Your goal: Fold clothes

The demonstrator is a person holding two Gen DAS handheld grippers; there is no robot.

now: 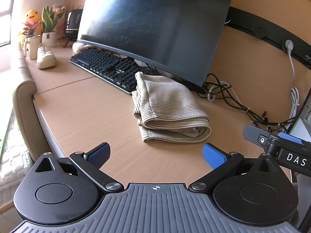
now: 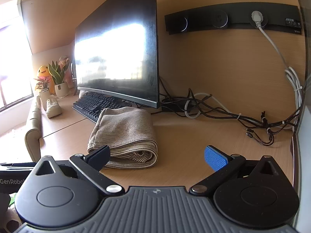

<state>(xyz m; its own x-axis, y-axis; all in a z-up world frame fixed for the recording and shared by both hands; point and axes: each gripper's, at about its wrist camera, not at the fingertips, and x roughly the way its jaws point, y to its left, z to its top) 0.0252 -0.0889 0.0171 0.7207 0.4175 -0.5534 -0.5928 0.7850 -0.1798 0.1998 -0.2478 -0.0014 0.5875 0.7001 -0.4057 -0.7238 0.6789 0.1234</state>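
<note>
A beige striped ribbed garment [image 1: 169, 108] lies folded in a compact stack on the wooden desk [image 1: 87, 112], in front of the monitor. My left gripper [image 1: 156, 155] is open and empty, just short of the garment's near edge. The right gripper's side [image 1: 279, 145] shows at the right edge of the left wrist view. In the right wrist view the garment [image 2: 124, 134] lies left of centre. My right gripper [image 2: 157, 156] is open and empty, with its left finger [image 2: 99, 154] in front of the garment's near left corner.
A black monitor [image 1: 155, 25] and keyboard [image 1: 108, 68] stand behind the garment. Tangled cables [image 2: 223, 112] lie at the back right. A white shoe [image 1: 45, 57], a mug, plants and a plush toy sit at the far left. A padded chair edge [image 1: 23, 101] borders the desk on the left.
</note>
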